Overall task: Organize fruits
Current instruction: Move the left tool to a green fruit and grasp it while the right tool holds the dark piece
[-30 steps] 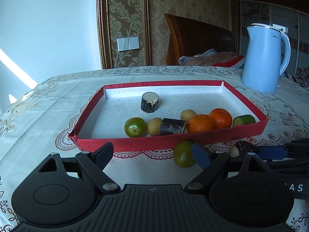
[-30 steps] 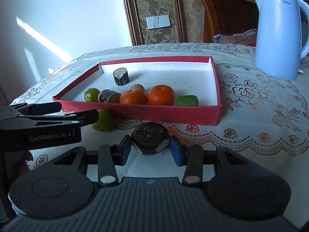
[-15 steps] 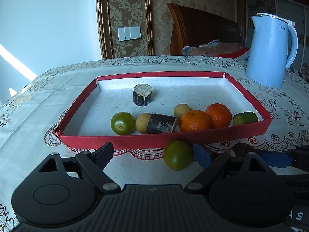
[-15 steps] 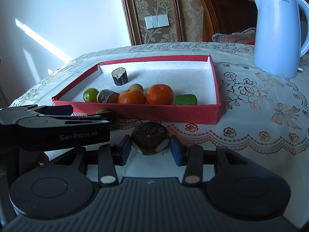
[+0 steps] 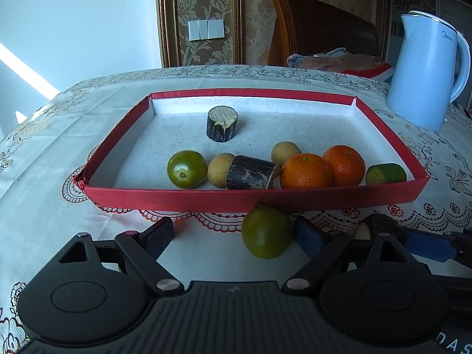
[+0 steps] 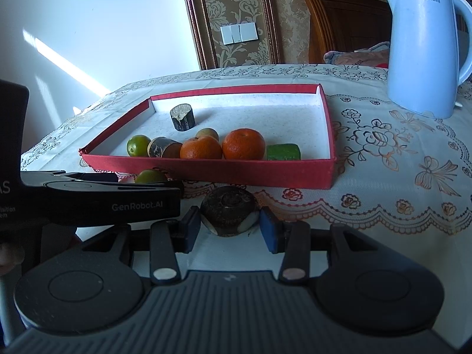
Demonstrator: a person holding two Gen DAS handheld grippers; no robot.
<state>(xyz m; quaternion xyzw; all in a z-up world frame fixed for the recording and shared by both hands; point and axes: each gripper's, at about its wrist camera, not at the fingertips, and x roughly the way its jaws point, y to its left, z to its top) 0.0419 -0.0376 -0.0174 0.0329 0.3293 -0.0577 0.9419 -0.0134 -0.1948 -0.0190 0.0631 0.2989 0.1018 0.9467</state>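
A red tray [image 5: 253, 199] [image 6: 206, 169] on the tablecloth holds two oranges [image 5: 305, 171], a green fruit [image 5: 186, 169], small tan fruits, dark cane pieces [image 5: 221, 123] and a green chunk [image 5: 386, 173]. A loose green fruit [image 5: 266, 232] [image 6: 150, 176] lies on the cloth before the tray, between my left gripper's [image 5: 234, 236] open fingers, touching the right pad. My right gripper [image 6: 230, 225] is open around a dark round fruit [image 6: 230, 214] [image 5: 379, 225] on the cloth, with small gaps to both pads.
A light blue kettle [image 5: 427, 67] [image 6: 424, 47] stands at the back right of the table. A wooden chair with cloth on it [image 5: 321, 32] is behind the table. The left gripper's body [image 6: 97, 200] crosses the right wrist view at left.
My left gripper has moved forward and rightward, so the green fruit now sits between its fingers. The right gripper has stayed open around the dark fruit.
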